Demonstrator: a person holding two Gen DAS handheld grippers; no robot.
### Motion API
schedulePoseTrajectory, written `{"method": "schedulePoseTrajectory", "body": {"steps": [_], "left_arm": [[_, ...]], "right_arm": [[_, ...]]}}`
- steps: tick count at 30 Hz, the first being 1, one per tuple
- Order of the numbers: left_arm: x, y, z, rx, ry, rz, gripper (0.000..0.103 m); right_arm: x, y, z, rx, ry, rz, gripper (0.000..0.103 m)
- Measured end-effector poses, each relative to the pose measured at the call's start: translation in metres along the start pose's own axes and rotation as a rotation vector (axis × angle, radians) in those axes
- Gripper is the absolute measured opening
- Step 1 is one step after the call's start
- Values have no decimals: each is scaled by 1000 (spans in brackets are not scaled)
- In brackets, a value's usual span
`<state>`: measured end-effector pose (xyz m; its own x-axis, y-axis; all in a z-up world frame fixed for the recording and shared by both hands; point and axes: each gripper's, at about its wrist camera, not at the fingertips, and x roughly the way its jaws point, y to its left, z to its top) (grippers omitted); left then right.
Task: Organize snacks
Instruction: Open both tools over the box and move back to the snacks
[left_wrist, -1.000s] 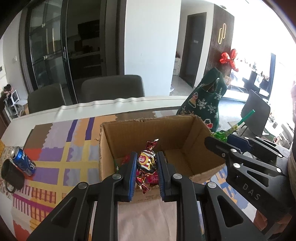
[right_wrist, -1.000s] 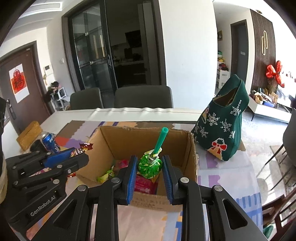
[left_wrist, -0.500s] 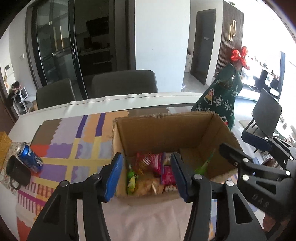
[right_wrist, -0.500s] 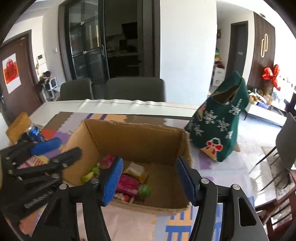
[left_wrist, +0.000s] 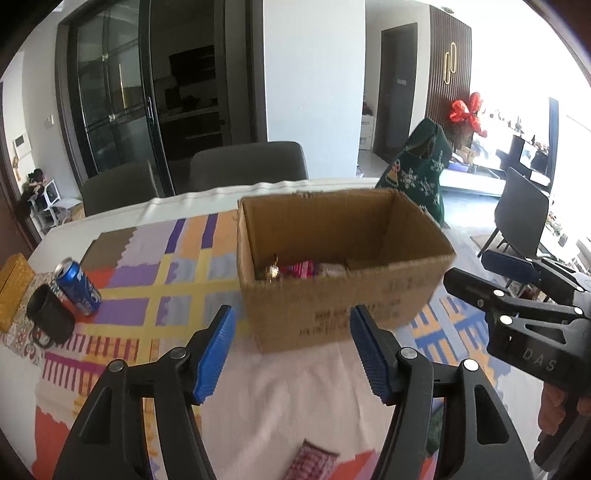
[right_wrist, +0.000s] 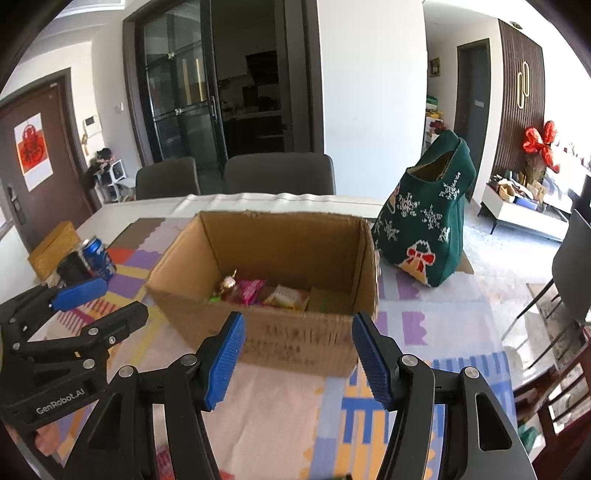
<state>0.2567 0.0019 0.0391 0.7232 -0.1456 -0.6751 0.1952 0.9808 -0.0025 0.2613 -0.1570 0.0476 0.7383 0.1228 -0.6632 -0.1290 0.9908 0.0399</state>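
Both the left tongs (left_wrist: 291, 349) and the right tongs (right_wrist: 297, 354) stood spread wide apart and held nothing, poised over the patterned cloth on the bench (right_wrist: 280, 417). Just beyond their blue tips sat the open cardboard box (right_wrist: 295, 332), with wrapped snacks (right_wrist: 251, 290) lying on its floor. A green Christmas bag (right_wrist: 428, 221) stood right of the box, a blue soda can (left_wrist: 77, 286) well to its left.

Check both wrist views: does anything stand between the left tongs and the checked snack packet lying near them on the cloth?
Nothing visible does. The left tongs are open and empty, and the red-and-white checked packet lies on the pale tablecloth just below them, apart from the brown cardboard box.
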Motion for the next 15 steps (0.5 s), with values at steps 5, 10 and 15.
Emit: {"method": "schedulePoseTrajectory", "body": {"steps": [5, 10, 15], "left_arm": [[-10, 1, -26, -21, 27, -4, 65], [-11, -4, -57, -15, 78, -10, 66], [-4, -8, -78, -6, 137, -9, 66]], "right_arm": [[-9, 4, -22, 3, 24, 16, 61], [-10, 11, -50, -17, 80, 35, 61], [-8, 11, -78, -13, 147, 40, 61]]}}
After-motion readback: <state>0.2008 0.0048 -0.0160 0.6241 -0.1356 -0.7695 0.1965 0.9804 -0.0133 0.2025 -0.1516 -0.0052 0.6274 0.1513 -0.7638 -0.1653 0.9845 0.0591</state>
